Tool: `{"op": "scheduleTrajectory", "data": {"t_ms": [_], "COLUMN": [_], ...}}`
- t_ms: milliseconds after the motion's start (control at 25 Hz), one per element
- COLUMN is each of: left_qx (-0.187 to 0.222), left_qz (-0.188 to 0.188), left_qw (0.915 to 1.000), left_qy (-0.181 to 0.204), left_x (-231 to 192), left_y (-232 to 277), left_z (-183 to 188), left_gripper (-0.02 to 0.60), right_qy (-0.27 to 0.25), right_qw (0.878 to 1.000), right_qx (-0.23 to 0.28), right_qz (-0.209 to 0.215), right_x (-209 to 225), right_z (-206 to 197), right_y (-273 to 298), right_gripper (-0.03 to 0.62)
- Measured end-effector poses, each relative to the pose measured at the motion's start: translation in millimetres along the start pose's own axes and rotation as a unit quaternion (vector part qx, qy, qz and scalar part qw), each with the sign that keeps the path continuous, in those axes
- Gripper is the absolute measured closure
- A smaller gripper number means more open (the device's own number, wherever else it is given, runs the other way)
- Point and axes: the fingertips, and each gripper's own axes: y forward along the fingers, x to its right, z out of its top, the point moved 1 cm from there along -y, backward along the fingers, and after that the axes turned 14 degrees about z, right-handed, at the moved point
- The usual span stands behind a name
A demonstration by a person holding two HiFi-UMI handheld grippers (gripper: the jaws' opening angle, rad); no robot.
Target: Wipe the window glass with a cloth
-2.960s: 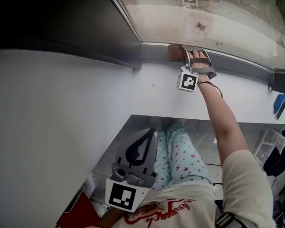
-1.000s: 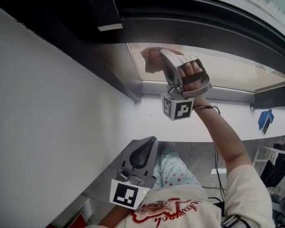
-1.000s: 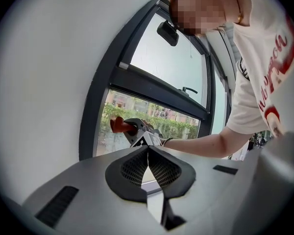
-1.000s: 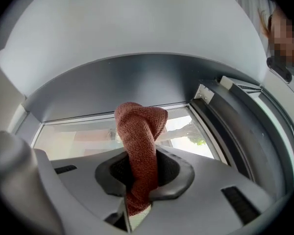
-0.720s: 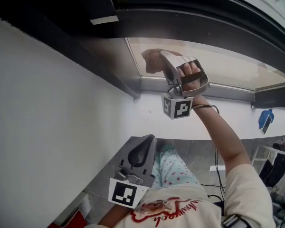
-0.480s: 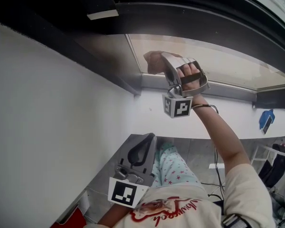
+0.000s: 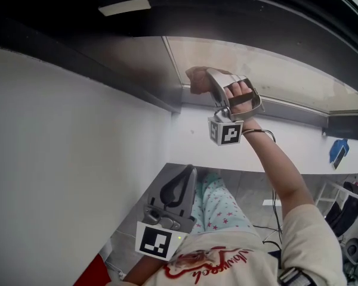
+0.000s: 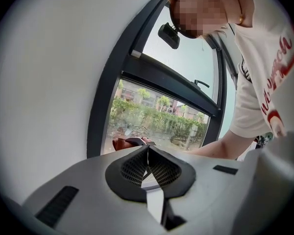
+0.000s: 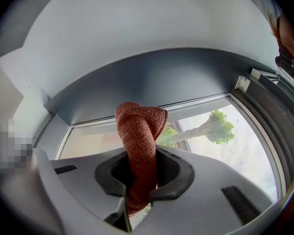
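One cloth (image 9: 138, 126) clenched in right gripper (image 9: 140, 179) at window glass (image 7: 286, 70) — dark frame (image 8: 100, 106) beside, left gripper (image 8: 147, 152) closed, empty

Left gripper (image 8: 148, 150), fingers together and empty, red cloth (image 8: 119, 143) low before window glass (image 8: 154, 115)

Facing a white wall (image 7: 59, 159) below a dark frame (image 7: 238, 11) bearing a pale label (image 7: 124, 6). Wearing star-print trousers (image 7: 224, 204) and a white shirt (image 7: 250, 249). Far right, a blue thing (image 7: 338, 151) on the wall; outside, a tree (image 9: 218, 126) and a hedge (image 8: 157, 119).
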Motion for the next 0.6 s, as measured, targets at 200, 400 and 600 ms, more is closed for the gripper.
{"op": "scheduleTrajectory", "data": {"t_ms": [200, 400, 600], "left_qx": [-0.006, -0.018, -0.022], "left_qz": [0.004, 0.01, 0.008], "left_qw": [1.0, 0.9998, 0.9997], "left_qy": [-0.001, -0.002, -0.004], "left_x": [-4, -9, -11], "left_y": [4, 8, 12], "left_z": [-3, -10, -13], "left_gripper": [0.56, 0.56, 0.56], "right_qy": [-0.009, -0.011, -0.005], "right_qw": [1.0, 1.0, 0.999], "right_qx": [0.013, 0.011, 0.002], "right_qz": [0.006, 0.023, 0.047], "right_x": [-18, -40, -64], "right_z": [1, -4, -8], "right_y": [7, 15, 26], "right_gripper": [0.525, 0.525, 0.525]}}
